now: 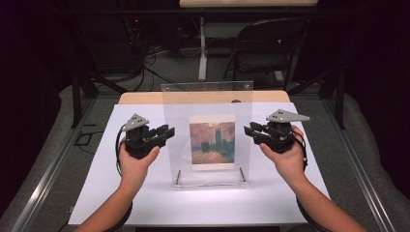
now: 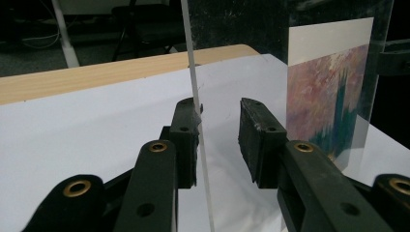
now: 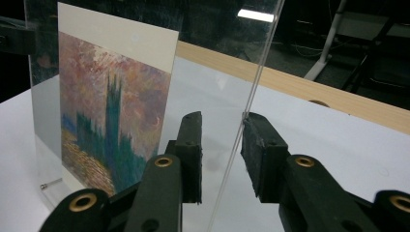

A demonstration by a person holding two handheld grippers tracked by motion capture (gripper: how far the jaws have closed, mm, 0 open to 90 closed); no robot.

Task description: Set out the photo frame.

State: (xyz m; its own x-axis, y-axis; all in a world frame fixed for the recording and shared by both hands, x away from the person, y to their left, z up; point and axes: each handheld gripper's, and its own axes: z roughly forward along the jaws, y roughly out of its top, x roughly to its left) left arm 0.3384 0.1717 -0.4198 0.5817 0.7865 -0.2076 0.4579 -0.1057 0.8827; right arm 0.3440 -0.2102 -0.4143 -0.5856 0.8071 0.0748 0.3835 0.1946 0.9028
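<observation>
A: From the high view we see a clear upright acrylic panel [image 1: 208, 133] standing mid-bench on the white sheet [image 1: 145, 203], with a painted print of dark towers under a pinkish sky [image 1: 212, 141] held in it.

B: And a hand on each side. We have the left hand-held gripper [image 1: 168, 131] at the panel's left edge and the right hand-held gripper [image 1: 248, 131] at its right edge, jaws pointing inward.

A: Over to the left gripper view. The left hand-held gripper [image 2: 220, 140] is spread, and the panel's thin edge [image 2: 196, 111] runs between the jaws, touching the left jaw's pad, clear of the other.

B: We catch the print [image 2: 329, 96] beyond, on the right.

A: Right gripper view now: the right hand-held gripper [image 3: 223, 150] is spread too, with the panel's edge [image 3: 249, 106] between the jaws, close against the right one.

B: Whether it touches, we cannot tell. The print [image 3: 111, 106] sits left, above a small metal standoff [image 3: 44, 186].
</observation>
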